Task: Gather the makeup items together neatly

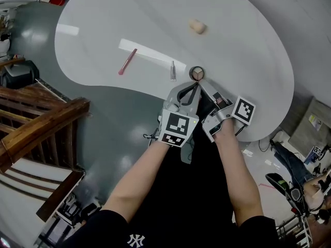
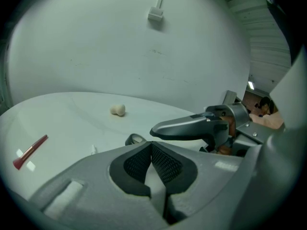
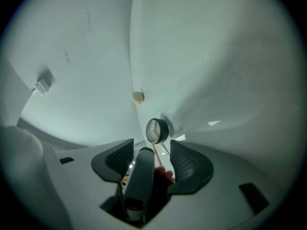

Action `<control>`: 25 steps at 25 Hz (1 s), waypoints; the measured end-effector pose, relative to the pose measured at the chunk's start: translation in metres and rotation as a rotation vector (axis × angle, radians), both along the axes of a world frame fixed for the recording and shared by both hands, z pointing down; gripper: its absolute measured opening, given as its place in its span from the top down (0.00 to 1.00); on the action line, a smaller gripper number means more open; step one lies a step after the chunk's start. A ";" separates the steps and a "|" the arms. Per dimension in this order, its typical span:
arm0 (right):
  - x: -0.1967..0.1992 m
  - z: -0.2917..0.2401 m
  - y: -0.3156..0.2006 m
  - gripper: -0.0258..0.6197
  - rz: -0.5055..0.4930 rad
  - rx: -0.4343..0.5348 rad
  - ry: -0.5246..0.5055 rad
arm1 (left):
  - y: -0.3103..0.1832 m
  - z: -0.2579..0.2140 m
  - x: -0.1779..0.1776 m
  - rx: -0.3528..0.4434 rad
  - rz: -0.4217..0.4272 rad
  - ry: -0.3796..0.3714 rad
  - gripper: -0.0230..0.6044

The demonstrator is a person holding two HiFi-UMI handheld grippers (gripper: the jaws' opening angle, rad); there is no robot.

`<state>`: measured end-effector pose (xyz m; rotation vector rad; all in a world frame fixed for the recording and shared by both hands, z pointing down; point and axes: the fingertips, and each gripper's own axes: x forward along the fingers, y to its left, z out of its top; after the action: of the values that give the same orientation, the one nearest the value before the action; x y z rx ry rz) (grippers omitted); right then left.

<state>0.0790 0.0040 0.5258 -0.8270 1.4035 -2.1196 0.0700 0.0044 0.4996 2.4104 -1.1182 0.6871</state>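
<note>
your left gripper (image 2: 151, 150) is closed, its dark pads pressed together with nothing between them. your right gripper (image 3: 152, 158) stands with its jaws apart; what sits in the gap looks like the grey tip of the left gripper crossing in, and no makeup item is held there. both tools hover close together over the near edge of the white table (image 1: 248, 45).

just beyond the tips is the round jar (image 1: 196, 74), upright on the table. the right gripper looks straight at it past its own jaws. the small tube (image 1: 173, 71) lies just to the left of the jar, near it but apart. the pink stick (image 1: 127, 62) lies further left, well apart from those two. the beige sponge (image 1: 197, 26) sits alone toward the far side.

judging from this spread, the gathering is barely begun. only the jar and the small tube are anything like a group, and that may be chance. the pink stick and the beige sponge both have to be brought in, and then all four lined up tidily. the jar seems the natural anchor, since you are already over it.
</note>
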 end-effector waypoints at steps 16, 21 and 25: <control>0.001 -0.010 -0.004 0.75 -0.069 0.046 0.038 | -0.009 0.002 -0.005 -0.035 -0.051 0.035 0.95; 0.001 -0.014 -0.005 0.78 -0.056 0.054 0.040 | -0.007 0.002 -0.011 -0.041 -0.067 0.045 0.95; -0.002 -0.020 -0.005 0.78 -0.050 0.082 0.052 | -0.006 -0.001 -0.021 -0.041 -0.085 0.056 0.95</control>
<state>0.0768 -0.0011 0.5054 -0.8281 1.5418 -2.0764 0.0488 -0.0012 0.4984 2.3190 -1.1649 0.6060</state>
